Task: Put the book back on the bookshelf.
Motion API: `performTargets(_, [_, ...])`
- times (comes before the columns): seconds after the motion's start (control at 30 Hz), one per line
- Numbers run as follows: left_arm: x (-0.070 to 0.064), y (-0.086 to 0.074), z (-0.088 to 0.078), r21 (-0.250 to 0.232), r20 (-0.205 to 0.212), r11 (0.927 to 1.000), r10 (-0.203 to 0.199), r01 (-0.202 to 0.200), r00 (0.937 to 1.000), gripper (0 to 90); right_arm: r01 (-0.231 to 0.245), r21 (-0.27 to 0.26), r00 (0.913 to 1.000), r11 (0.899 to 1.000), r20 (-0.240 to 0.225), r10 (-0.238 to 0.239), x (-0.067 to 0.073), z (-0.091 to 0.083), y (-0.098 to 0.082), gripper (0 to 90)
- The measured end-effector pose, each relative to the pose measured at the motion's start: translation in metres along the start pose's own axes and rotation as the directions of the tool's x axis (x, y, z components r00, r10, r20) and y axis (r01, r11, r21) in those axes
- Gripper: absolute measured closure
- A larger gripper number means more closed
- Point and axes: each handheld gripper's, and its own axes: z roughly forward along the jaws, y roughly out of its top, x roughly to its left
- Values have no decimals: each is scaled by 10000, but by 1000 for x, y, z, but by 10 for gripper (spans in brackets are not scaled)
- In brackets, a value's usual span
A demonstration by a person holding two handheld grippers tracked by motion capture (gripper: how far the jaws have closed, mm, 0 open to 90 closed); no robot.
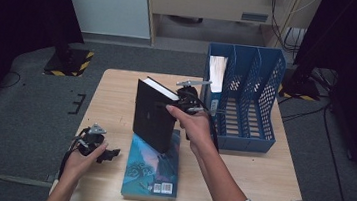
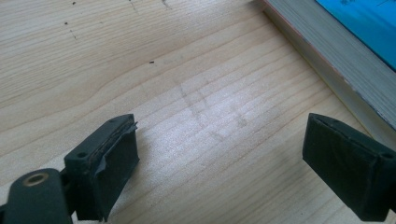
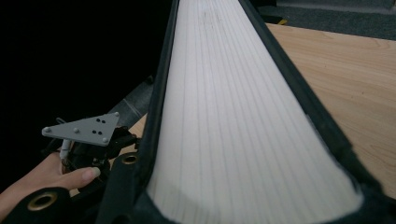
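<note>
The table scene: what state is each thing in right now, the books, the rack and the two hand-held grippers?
Black book: upright, clamped by the right gripper, bottom edge on the blue book.
Blue book: lying flat on the table, cover up.
Blue file rack: standing, a white item in its left slot, other slots empty.
Left gripper: open, nothing between its jaws, over bare wood.
Right gripper: shut on the black book.

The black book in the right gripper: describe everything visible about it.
The black book has a dark cover and a thick block of pale page edges. It stands upright, slightly tilted, its bottom edge resting on the teal book that lies flat on the wooden table. The right gripper clamps it near an upper corner, jaws on both covers.
</note>
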Motion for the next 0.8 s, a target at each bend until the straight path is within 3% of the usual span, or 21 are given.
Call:
performTargets(0.43, [-1,-2,2,54,-45,9998,203,-203,9998,53,69,-94,10000,9999,5,-69,6,-19,-1,534])
performTargets(0.57, [-3,-5,4,-301,-255,9992,262,-269,9993,38,105,-106,9999,9999,75,-104,6,-24,-2,534])
performTargets(0.8, [-6,-10,7,-479,-424,9961,727,-747,9965,7,45,-246,10000,9997,73,-43,5,-35,-6,534])
